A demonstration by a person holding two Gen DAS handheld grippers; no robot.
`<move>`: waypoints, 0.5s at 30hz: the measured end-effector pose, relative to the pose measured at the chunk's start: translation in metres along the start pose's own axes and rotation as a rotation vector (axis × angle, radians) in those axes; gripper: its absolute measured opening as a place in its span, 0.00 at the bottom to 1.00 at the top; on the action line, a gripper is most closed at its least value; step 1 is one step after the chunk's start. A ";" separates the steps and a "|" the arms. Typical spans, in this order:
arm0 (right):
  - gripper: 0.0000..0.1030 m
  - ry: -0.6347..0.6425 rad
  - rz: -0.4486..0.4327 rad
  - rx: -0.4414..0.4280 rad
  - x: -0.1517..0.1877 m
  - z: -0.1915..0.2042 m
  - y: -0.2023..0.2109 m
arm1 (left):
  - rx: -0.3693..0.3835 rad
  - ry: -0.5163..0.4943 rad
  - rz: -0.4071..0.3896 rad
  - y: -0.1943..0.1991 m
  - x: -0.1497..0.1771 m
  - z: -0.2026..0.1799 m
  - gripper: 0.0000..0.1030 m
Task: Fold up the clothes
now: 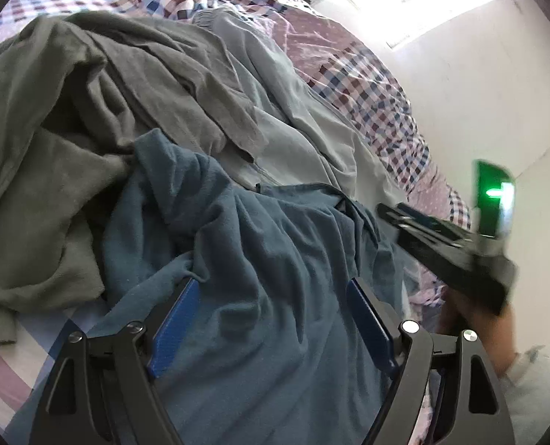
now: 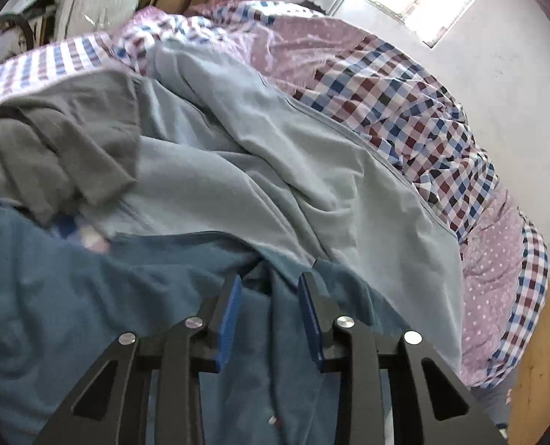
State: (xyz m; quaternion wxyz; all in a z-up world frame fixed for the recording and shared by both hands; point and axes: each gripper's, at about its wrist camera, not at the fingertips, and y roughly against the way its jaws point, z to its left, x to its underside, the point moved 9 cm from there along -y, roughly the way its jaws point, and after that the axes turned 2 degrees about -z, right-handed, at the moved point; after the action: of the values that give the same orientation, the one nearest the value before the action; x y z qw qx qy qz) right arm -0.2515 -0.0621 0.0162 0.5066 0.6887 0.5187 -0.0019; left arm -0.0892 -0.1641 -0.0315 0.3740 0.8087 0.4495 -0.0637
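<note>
Left gripper (image 1: pixel 271 319) stands wide apart over a crumpled teal-blue fleece garment (image 1: pixel 245 259) on the bed. A grey fleece garment (image 1: pixel 89 111) and a pale blue garment (image 1: pixel 297 118) lie beyond. Checked quilt (image 1: pixel 367 85) underneath. Right gripper (image 1: pixel 386 211) enters at right.

A crumpled teal-blue garment (image 1: pixel 260 259) lies nearest, beside a rumpled grey garment (image 1: pixel 89 111) and a pale blue one (image 2: pixel 275 155).
</note>
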 end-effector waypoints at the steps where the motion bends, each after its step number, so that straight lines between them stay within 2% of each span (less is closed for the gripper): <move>1: 0.31 0.008 0.005 -0.002 -0.002 0.000 -0.007 | 0.001 0.000 0.000 0.000 0.000 0.000 0.82; 7: 0.30 0.143 0.077 -0.006 -0.006 0.020 -0.050 | 0.001 -0.007 0.012 -0.002 0.004 -0.001 0.82; 10: 0.27 0.238 0.101 0.026 -0.002 0.031 -0.067 | -0.005 -0.011 0.025 -0.004 0.007 -0.001 0.82; 13: 0.15 0.224 0.114 0.032 -0.002 0.032 -0.078 | -0.011 -0.012 0.026 -0.005 0.008 0.001 0.82; 14: 0.03 0.220 0.120 0.034 -0.001 0.032 -0.081 | -0.013 -0.014 0.026 -0.005 0.008 0.001 0.82; 15: 0.01 0.217 0.126 0.035 0.001 0.032 -0.083 | -0.014 -0.016 0.026 -0.005 0.008 0.001 0.82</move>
State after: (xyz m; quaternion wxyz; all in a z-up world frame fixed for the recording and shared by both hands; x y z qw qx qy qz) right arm -0.2938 -0.0882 -0.0574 0.4343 0.7250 0.5260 0.0956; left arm -0.0886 -0.1578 -0.0387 0.3841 0.8113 0.4363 -0.0619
